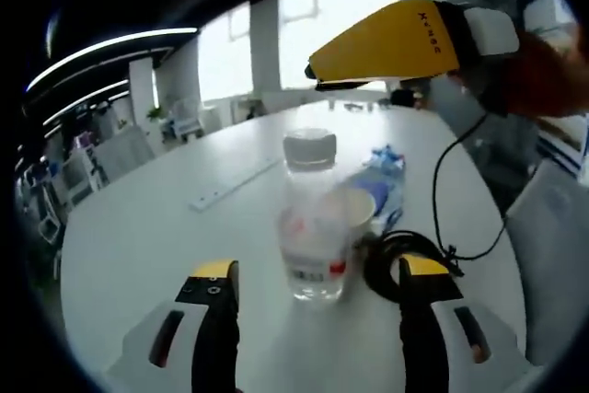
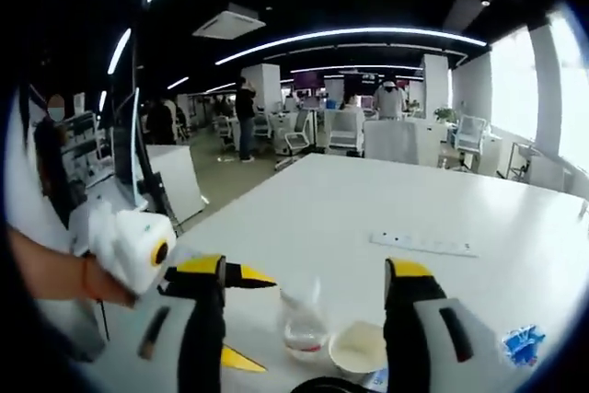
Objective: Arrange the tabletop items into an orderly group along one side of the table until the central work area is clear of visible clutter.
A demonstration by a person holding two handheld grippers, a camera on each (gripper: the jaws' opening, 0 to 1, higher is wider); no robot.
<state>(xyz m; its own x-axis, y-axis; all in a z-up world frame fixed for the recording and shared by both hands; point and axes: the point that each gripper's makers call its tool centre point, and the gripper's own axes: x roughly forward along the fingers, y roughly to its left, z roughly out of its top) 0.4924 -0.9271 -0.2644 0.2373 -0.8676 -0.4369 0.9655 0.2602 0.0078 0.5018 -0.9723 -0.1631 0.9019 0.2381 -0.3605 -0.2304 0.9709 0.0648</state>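
Our left gripper, jaws wide apart, faces the upright bottle standing just ahead; right gripper gapes empty above.

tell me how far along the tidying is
Done: little that shows; the bottle, paper cup, black cable and blue wrapper sit bunched together. In hand: nothing; the left tongs stand open around the bottle. Left: moving the cluster and white ruler aside.

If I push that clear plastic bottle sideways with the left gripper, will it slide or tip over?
The clear plastic bottle stands upright and tall on a narrow base, so a push near its white cap would probably tip it. It looks nearly empty, so likely light and easy to knock. Its round body may then roll on the smooth white table. Push low, or grip it.
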